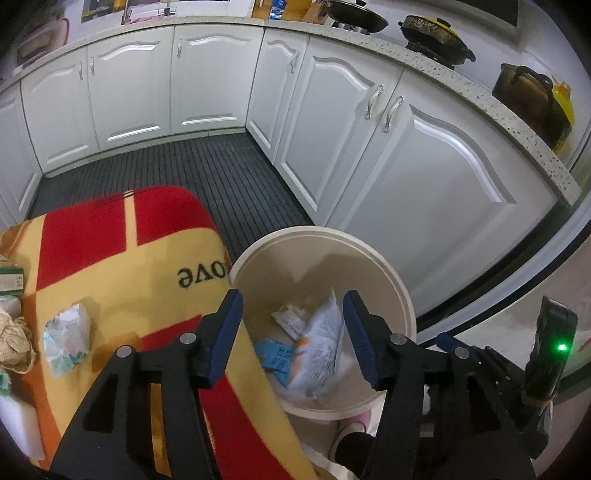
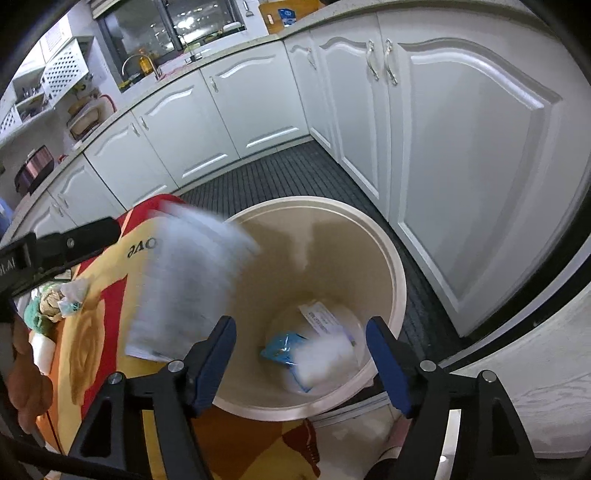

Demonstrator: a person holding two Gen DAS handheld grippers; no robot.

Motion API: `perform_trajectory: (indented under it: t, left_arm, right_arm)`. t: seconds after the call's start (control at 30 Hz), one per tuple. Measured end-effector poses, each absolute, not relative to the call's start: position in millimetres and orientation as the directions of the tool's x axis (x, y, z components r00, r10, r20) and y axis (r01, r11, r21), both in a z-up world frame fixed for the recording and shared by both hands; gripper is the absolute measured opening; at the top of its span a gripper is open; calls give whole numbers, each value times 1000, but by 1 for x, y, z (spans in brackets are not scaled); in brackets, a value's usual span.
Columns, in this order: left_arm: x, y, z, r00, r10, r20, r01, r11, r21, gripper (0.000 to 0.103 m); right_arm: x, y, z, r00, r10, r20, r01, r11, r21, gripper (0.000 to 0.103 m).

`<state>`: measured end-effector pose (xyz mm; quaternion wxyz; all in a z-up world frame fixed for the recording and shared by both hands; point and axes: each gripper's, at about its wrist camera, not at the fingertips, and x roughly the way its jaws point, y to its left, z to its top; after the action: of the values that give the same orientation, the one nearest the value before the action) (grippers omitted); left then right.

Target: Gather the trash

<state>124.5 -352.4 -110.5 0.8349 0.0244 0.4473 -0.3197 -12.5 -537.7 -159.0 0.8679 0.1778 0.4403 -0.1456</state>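
A cream round bin point(image 1: 321, 236) stands on the floor beside a table under a red and yellow cloth point(image 1: 110, 266). My left gripper point(image 1: 291, 299) hangs open over the bin; a blurred printed white sheet point(image 1: 321, 343) lies loose between its blue fingers, above a blue packet point(image 1: 277, 356). My right gripper point(image 2: 301, 321) is open over the same bin point(image 2: 399, 273), where a blurred white wad point(image 2: 325, 354) lies by the blue packet point(image 2: 282, 345). The blurred printed sheet point(image 2: 192, 280) hovers at the bin's left rim. A crumpled white and green wrapper point(image 1: 68, 338) and brown paper point(image 1: 13, 341) lie on the cloth.
White cabinet doors point(image 1: 424, 177) wrap around a dark slatted floor mat point(image 1: 207, 166). Pans point(image 1: 432, 31) sit on the speckled counter. A slippered foot point(image 1: 354, 428) is under the bin's near side. A small box point(image 1: 11, 277) lies at the cloth's left edge.
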Motion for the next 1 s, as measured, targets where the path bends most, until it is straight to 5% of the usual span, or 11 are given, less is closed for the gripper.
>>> perform_trajectory:
  t: [1.0]
  left_arm:
    - [104,-207,-84,601,-301,-740,369,926,-78,55]
  right_arm:
    - [5,-426,-116,637,3,-771,219,958,185,76]
